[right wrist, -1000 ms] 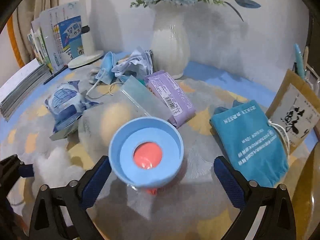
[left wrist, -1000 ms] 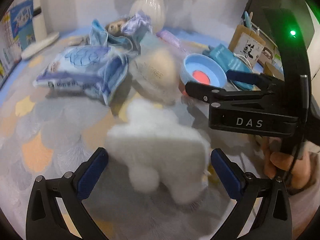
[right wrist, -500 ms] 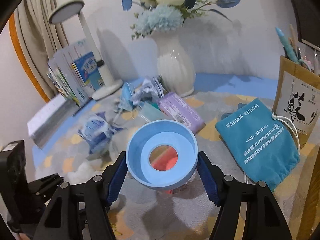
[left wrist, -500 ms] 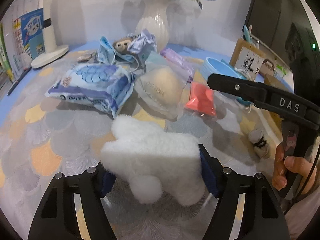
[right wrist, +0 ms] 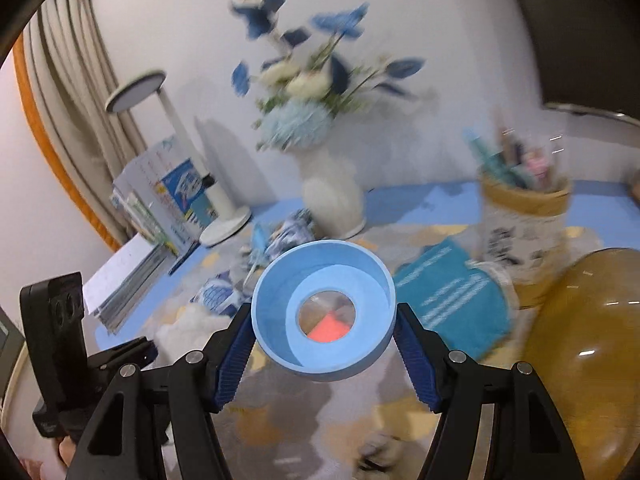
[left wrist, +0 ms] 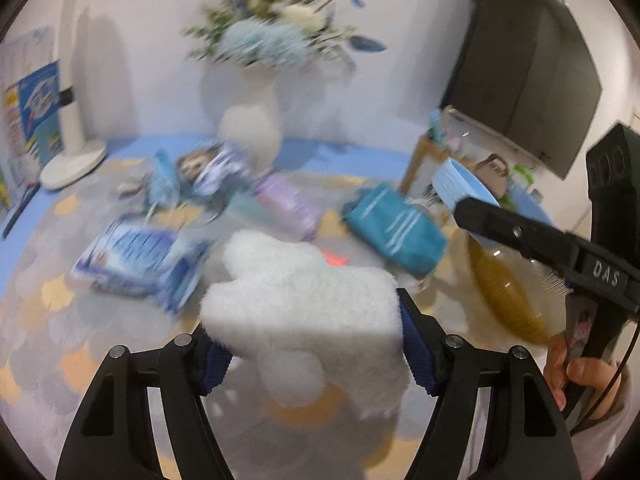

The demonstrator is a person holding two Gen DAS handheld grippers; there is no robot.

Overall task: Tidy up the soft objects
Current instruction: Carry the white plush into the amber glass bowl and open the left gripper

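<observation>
— What has the left gripper got?

— A white plush toy. The blue pads press into its fleece from both sides, so the tool is clenched on it, and the toy hangs clear of the patterned table mat. The jaws closed on it within the last second and the fleece fills the gap between them.

— And the right gripper?

— It is clamped on a light blue ring-shaped cup, one pad on each side of the rim. Its jaws likewise drew together during the last second, with the cup between them. The cup is held off the table, its open mouth turned toward the camera; through the clear round bottom an orange-red patch shows.

— Where do the two stand relative to each other?

— From the left wrist view the right tool reaches in at the right edge, a person's hand around its handle, and the blue cup sits up near the pen holder. From the right wrist view the left tool is a dark shape at the lower left — well apart from the cup.

— What else lies on the mat?

— A teal drawstring pouch, a blue-and-white wipes packet, a purple packet and crumpled face masks near the white flower vase. A desk lamp stands by the wall at the left, and an amber glass vessel sits at the right. Much of both views is blurred.
</observation>
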